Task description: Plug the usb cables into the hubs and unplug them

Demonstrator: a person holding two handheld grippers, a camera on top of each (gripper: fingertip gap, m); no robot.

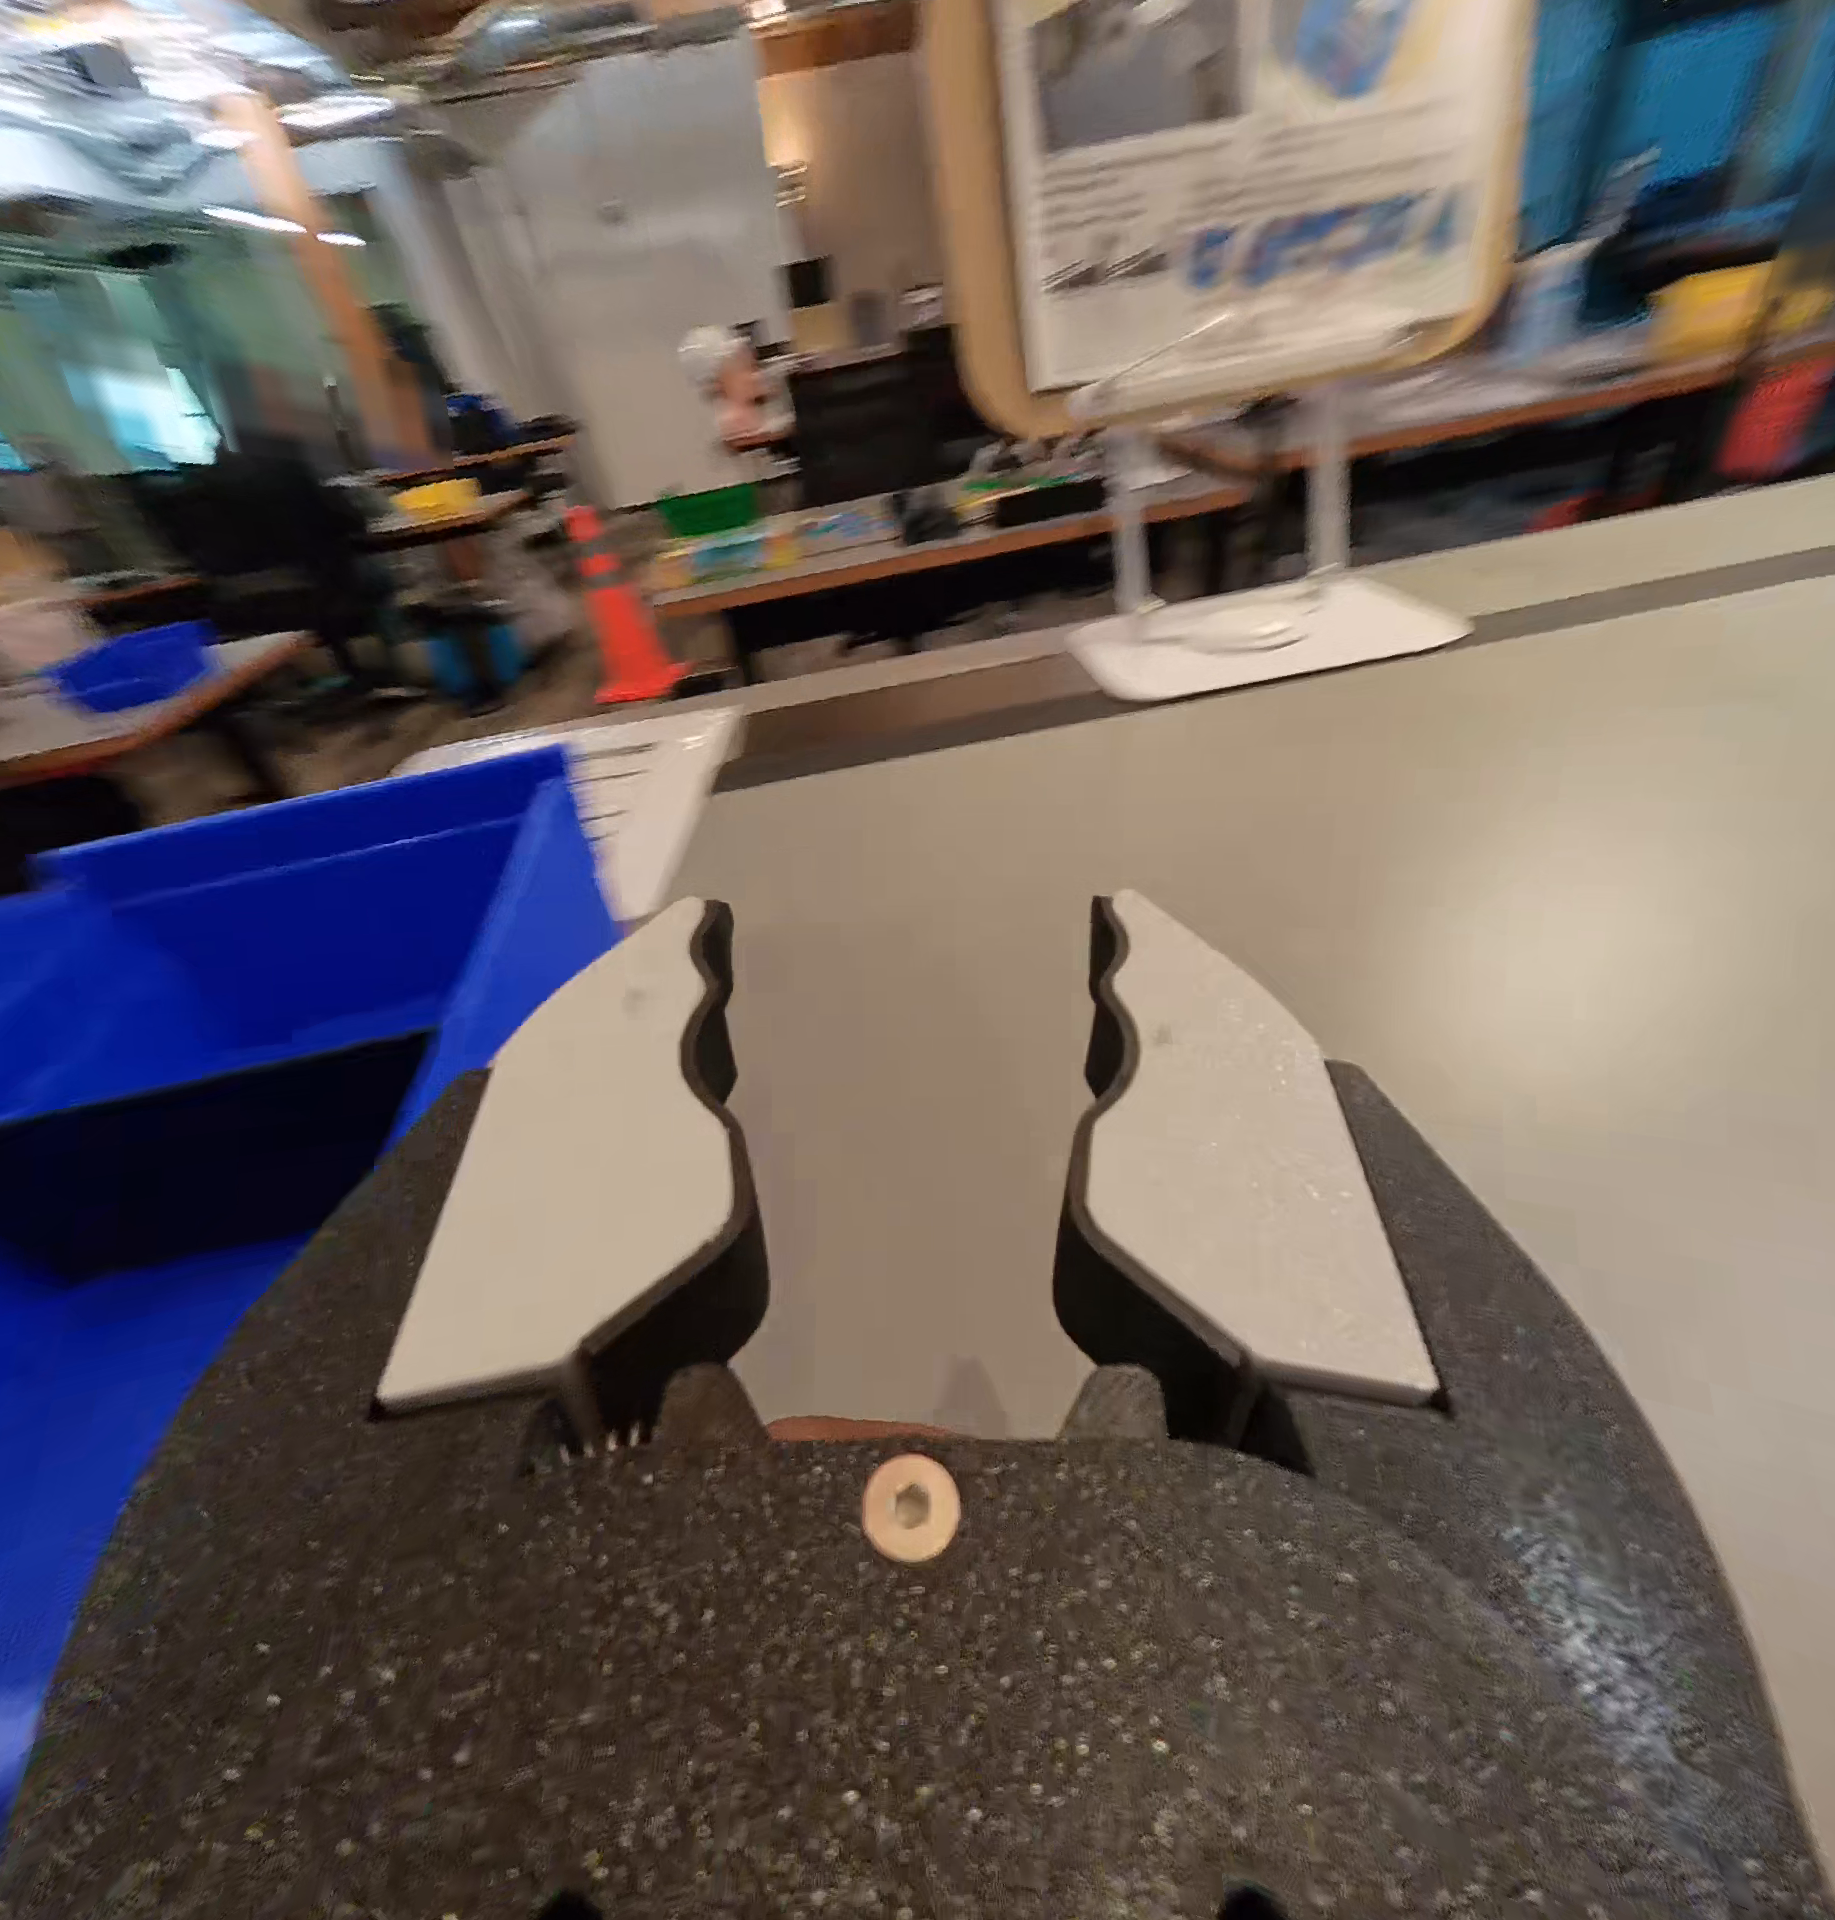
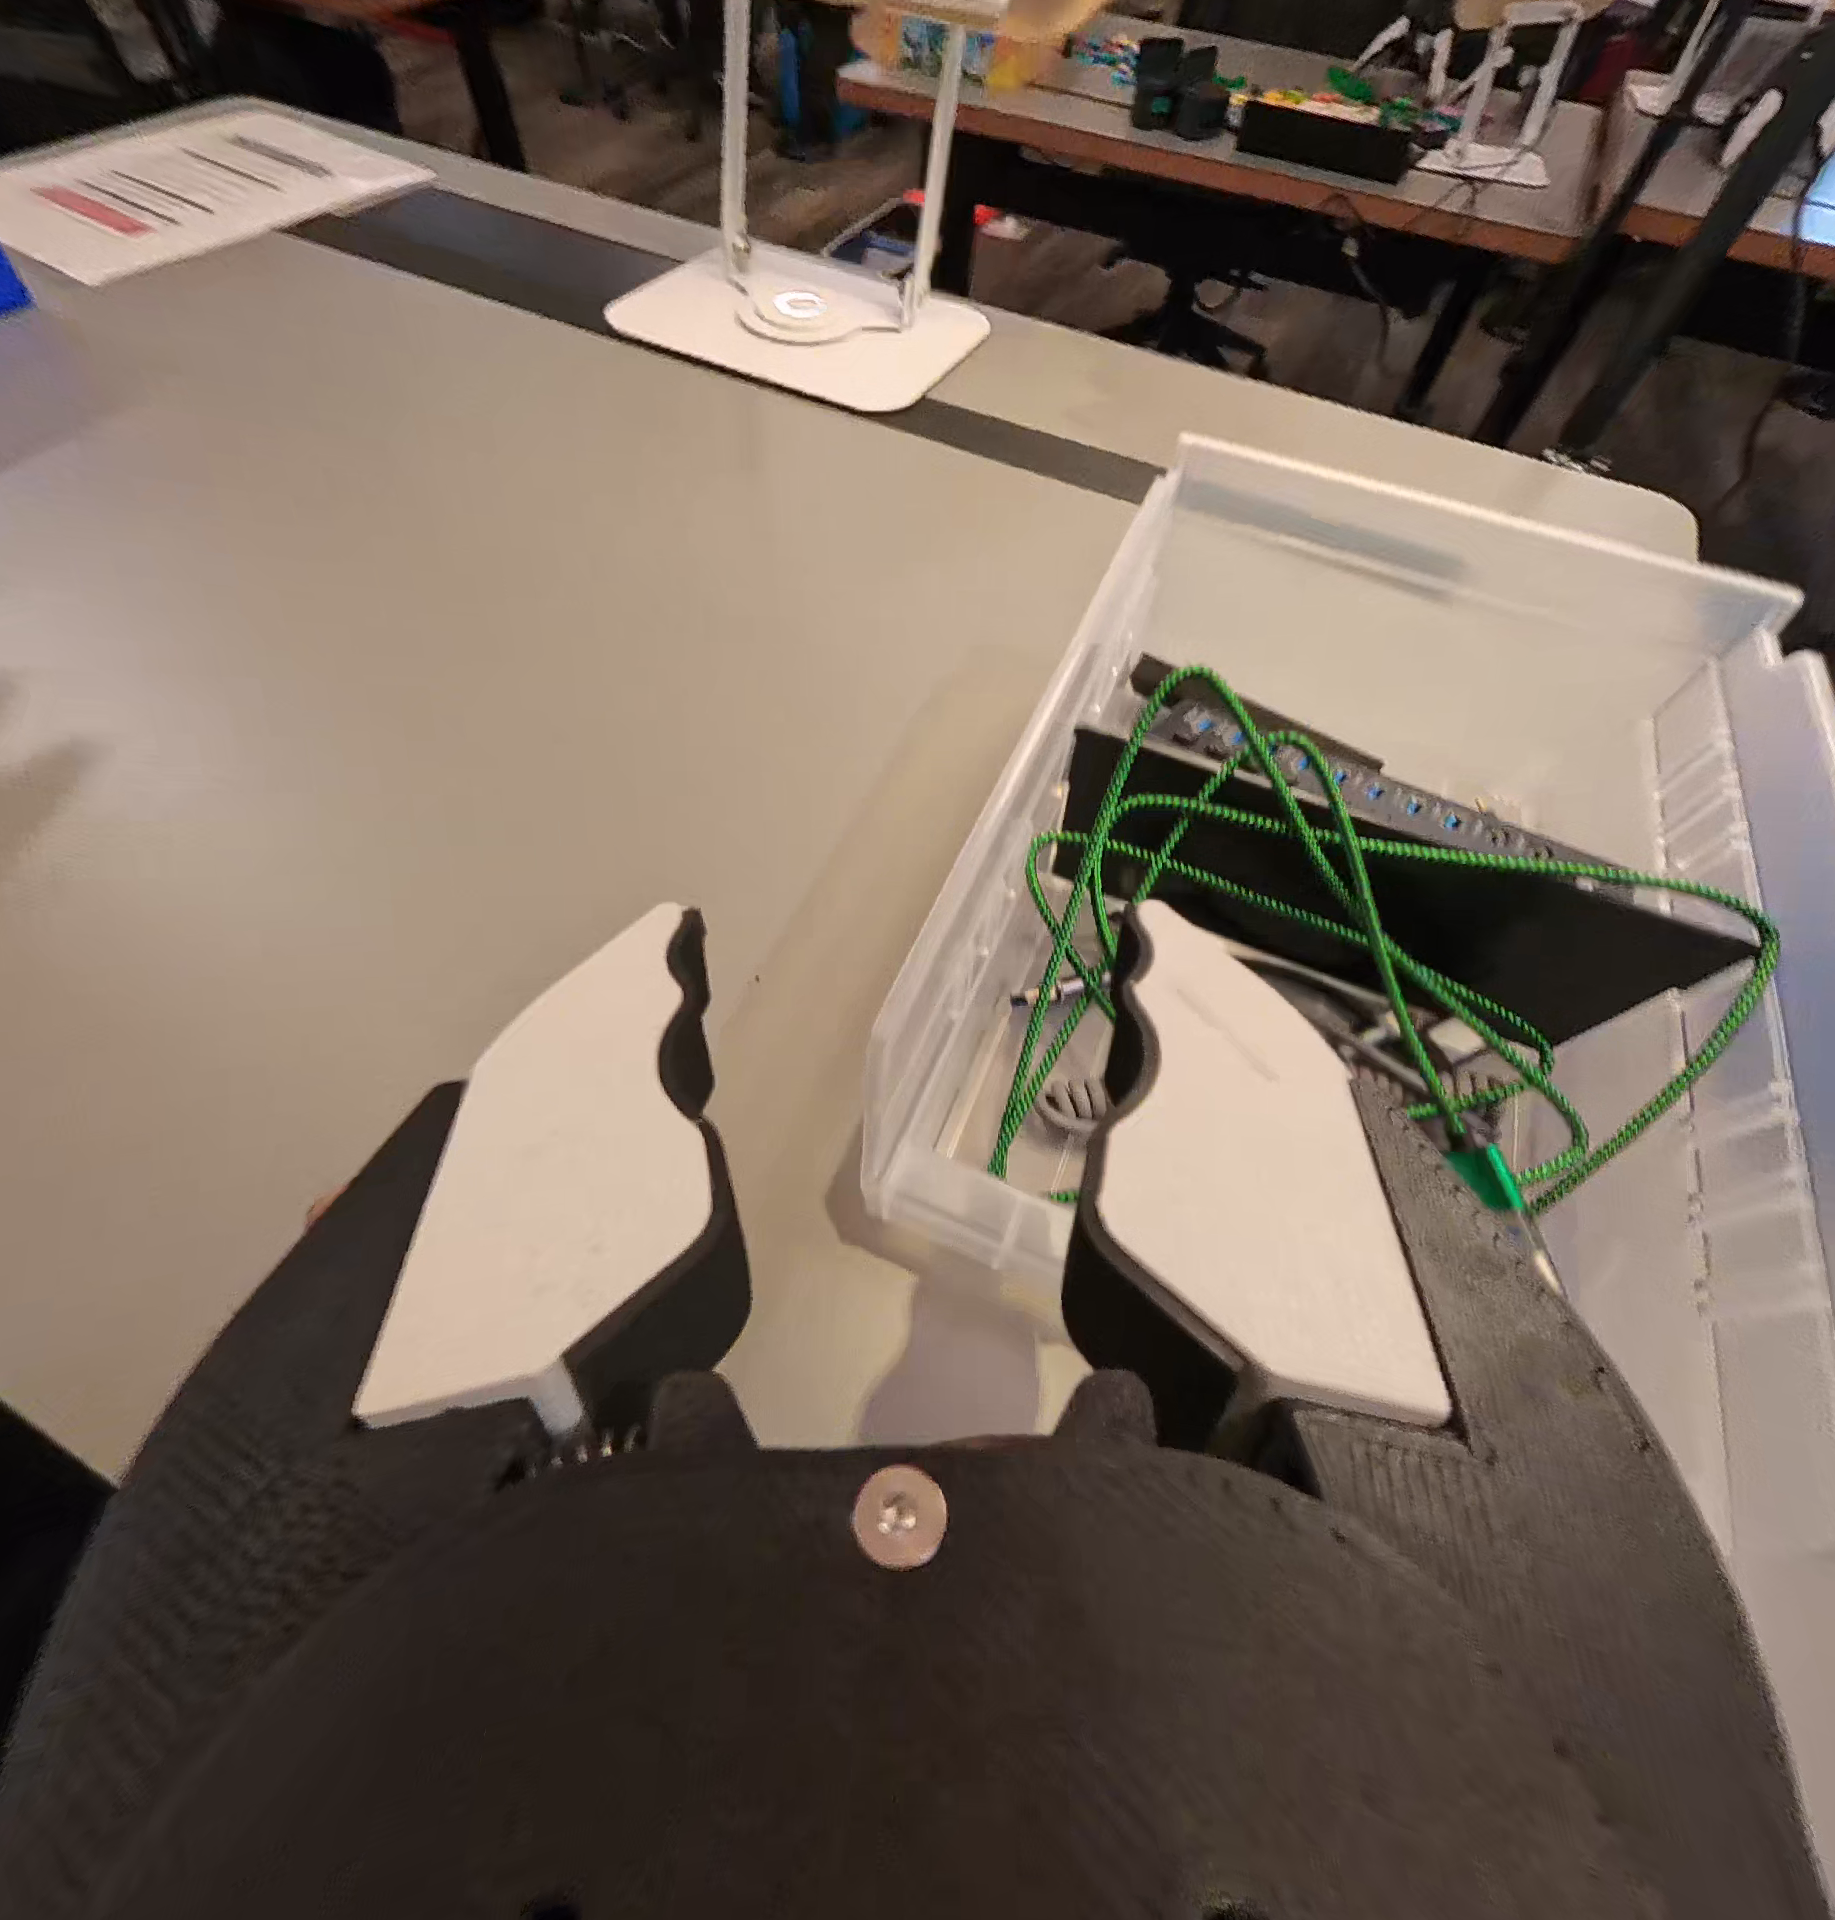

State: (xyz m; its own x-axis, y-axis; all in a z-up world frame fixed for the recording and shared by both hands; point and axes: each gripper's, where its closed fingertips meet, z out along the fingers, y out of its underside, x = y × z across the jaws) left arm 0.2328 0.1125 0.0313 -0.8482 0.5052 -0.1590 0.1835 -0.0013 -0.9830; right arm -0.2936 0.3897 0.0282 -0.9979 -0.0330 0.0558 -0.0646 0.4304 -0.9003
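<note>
- The left tongs (image 1: 911, 914) are spread wide with nothing between them, held over a bare stretch of the grey table (image 1: 1412, 987).
- A blue bin (image 1: 269, 997) sits just to the left of the left tongs; the part of its inside that shows is dark, and I cannot tell what it holds.
- Beyond the bin a printed sheet of paper (image 1: 664, 790) lies near the table's far edge, and farther right stands the white base of a stand (image 1: 1266, 634) (the whole left wrist view is smeared by motion blur).
- The right tongs (image 2: 913, 925) are also spread wide and grip nothing; the right finger (image 2: 1235, 1143) overlaps the near left part of a clear plastic bin (image 2: 996, 852) in the picture, though whether it touches the bin cannot be told.
- Inside the clear bin a long black USB hub (image 2: 1464, 914) leans tilted, a row of blue ports along its upper edge, with what looks like a second black hub (image 2: 1245, 717) behind it.
- A green braided USB cable (image 2: 1412, 894) lies in loose loops over the hubs and down into the bin; its green plug (image 2: 1489, 1179) rests near the bin's near end, just beside the right tongs' body and not plugged into a port.
- In the right wrist view the same white stand base (image 2: 799, 322) and the sheet of paper (image 2: 186, 187) lie at the table's far side, well apart from the clear bin.
</note>
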